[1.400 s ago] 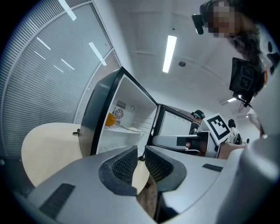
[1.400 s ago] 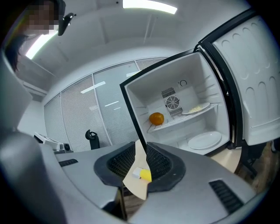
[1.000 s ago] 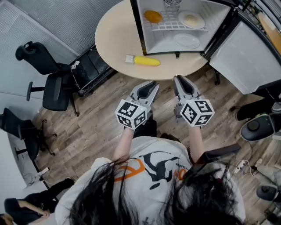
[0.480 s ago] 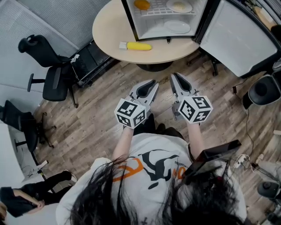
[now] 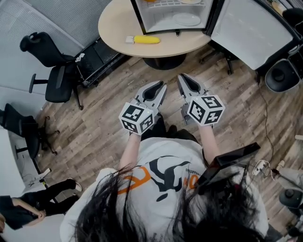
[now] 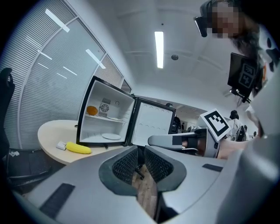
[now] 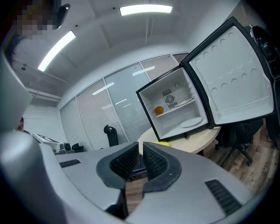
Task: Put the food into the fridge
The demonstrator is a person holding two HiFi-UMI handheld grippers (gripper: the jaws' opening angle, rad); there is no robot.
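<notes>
A yellow corn cob (image 5: 146, 39) lies on the round beige table (image 5: 113, 28), in front of the small open fridge (image 5: 168, 12). The fridge holds a white plate (image 5: 186, 19) on its floor and an orange (image 6: 91, 110) on its upper shelf. Its door (image 5: 251, 30) stands swung out to the right. My left gripper (image 5: 161, 85) and right gripper (image 5: 182, 77) hang side by side over the wooden floor, well short of the table. Both are shut with nothing between their jaws. The corn cob (image 6: 78, 148) also shows in the left gripper view.
Black office chairs (image 5: 52, 71) stand left of the table, and another chair (image 5: 281, 75) stands right beneath the fridge door. A seated person's legs (image 5: 42, 198) are at the lower left. Cables and a power strip (image 5: 260, 165) lie on the floor at right.
The table, fridge and corn have slid toward the top of the head view, so I stand farther back from them. Both grippers stay together low in front of the body.
</notes>
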